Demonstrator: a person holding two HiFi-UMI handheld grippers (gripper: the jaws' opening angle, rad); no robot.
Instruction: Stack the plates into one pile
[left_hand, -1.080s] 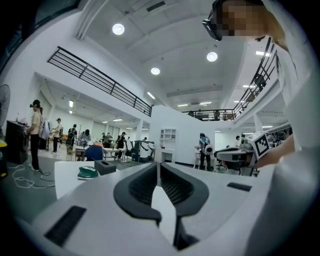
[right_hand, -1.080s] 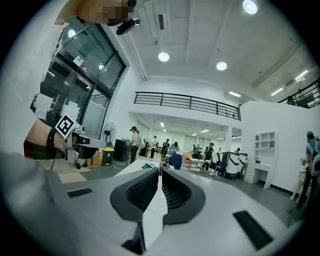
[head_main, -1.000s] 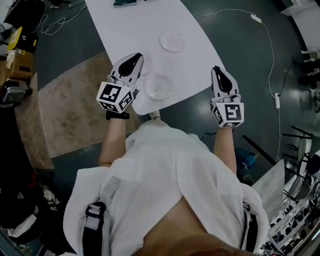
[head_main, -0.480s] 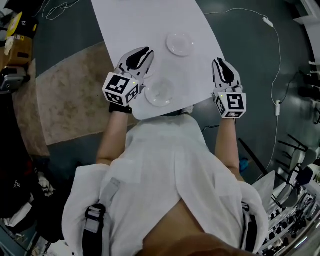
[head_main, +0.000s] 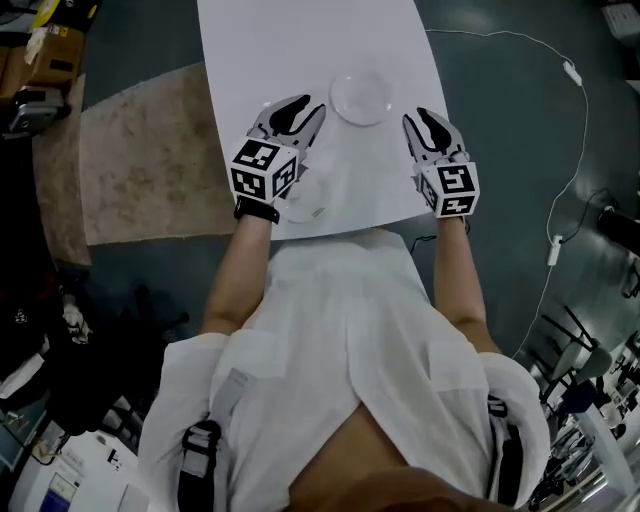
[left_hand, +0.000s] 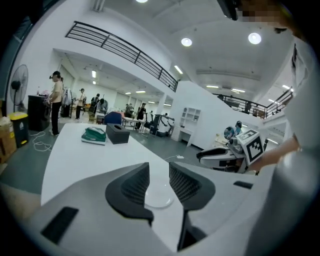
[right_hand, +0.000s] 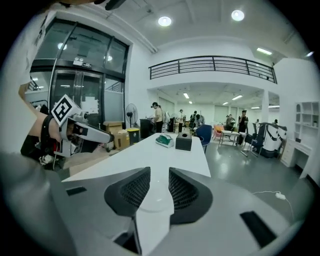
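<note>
On the white table (head_main: 260, 50), seen from the head camera, two clear plates lay apart from each other: the far plate (head_main: 360, 98) sat near the middle of the tabletop between the two grippers, and the near plate (head_main: 306, 202) lay close to the table's near edge, just beside and partly tucked under the marker cube of the left gripper (head_main: 303, 112). That gripper hung over the table to the left of the far plate, pointing away from the person and slightly downward. Its own view showed its jaws apart and opening, with nothing pressed between the ribbed pads (left_hand: 136, 184); through the gap a plate (left_hand: 159, 194) rested flat on the table beyond them, untouched. The right gripper (head_main: 422, 120) stood at the table's right edge, just right of the far plate. Its jaws too were apart and opening, and its pads (right_hand: 182, 190) were closed on nothing; only a faint curved plate rim showed on the white surface behind the gap. Farther along the table, a green item (left_hand: 94, 135) and a black box (left_hand: 117, 134) sat side by side, well away from the plates. A tan rug (head_main: 150, 160) lay on the dark floor to the left of the table.
</note>
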